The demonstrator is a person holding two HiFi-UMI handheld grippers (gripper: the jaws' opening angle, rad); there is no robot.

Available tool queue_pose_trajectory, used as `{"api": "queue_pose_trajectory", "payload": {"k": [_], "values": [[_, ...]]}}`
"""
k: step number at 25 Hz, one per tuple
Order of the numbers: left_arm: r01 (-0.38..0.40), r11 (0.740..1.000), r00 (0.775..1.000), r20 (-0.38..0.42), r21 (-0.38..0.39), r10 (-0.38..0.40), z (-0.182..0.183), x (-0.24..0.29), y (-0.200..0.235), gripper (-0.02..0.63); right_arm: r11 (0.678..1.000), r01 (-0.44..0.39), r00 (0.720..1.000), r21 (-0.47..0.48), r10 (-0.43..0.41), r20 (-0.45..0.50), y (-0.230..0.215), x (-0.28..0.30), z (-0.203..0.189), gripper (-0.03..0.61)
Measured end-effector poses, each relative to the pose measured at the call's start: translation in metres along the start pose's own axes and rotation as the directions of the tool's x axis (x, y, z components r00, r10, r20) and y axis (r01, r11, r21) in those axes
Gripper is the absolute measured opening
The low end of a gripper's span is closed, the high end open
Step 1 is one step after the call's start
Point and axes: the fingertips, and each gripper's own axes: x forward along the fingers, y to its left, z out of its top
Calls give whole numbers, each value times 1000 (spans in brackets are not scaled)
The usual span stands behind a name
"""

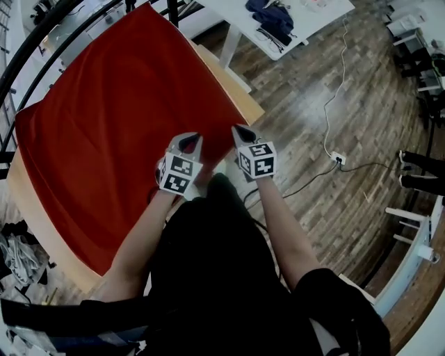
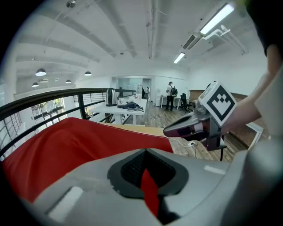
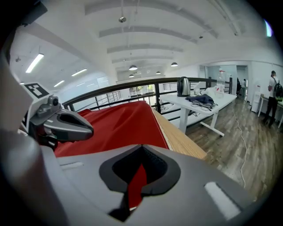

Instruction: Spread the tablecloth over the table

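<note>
Nearest: grey two-jaw left gripper (image 1: pixel 189 143), clenched on a pinch of the red fabric tablecloth (image 1: pixel 125 125) at its near edge. Just beside it, grey two-jaw right gripper (image 1: pixel 243 132), likewise clamped on the same red edge, toward the cloth's near right corner. Both close together, over the near side of the tan wooden table (image 1: pixel 31 208).

Further out: cloth over most of the tabletop, rumpled with long ridges, skewed rather than square. Bare wood along the left side in the head view and along the far right edge.

Judged well along but unfinished: covered mostly, not aligned. Probably left: shifting toward the bare strips, flattening the ridges, letting go.

Farthest, off task: black metal railing (image 3: pixel 132 89), white desk (image 1: pixel 240 21) with dark clothing, white cable (image 1: pixel 327 104) across the wood floor.
</note>
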Motion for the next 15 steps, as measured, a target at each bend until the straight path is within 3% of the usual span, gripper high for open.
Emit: {"api": "queue_pose_trajectory", "payload": {"k": [5, 9, 11, 15], "values": [[49, 998, 998, -42, 44, -48, -9, 12, -37, 4, 996, 85, 996, -15, -85, -25, -36, -6, -26, 11], [26, 1000, 997, -75, 15, -24, -12, 25, -53, 3, 998, 43, 994, -55, -48, -94, -59, 7, -47, 109], [-10, 1000, 996, -92, -8, 9, -14, 33, -57, 3, 998, 21, 994, -66, -28, -107, -69, 11, -54, 110], [-87, 996, 989, -120, -10, 85, -6, 42, -50, 3, 996, -56, 992, -72, 47, -119, -73, 11, -52, 42]]}}
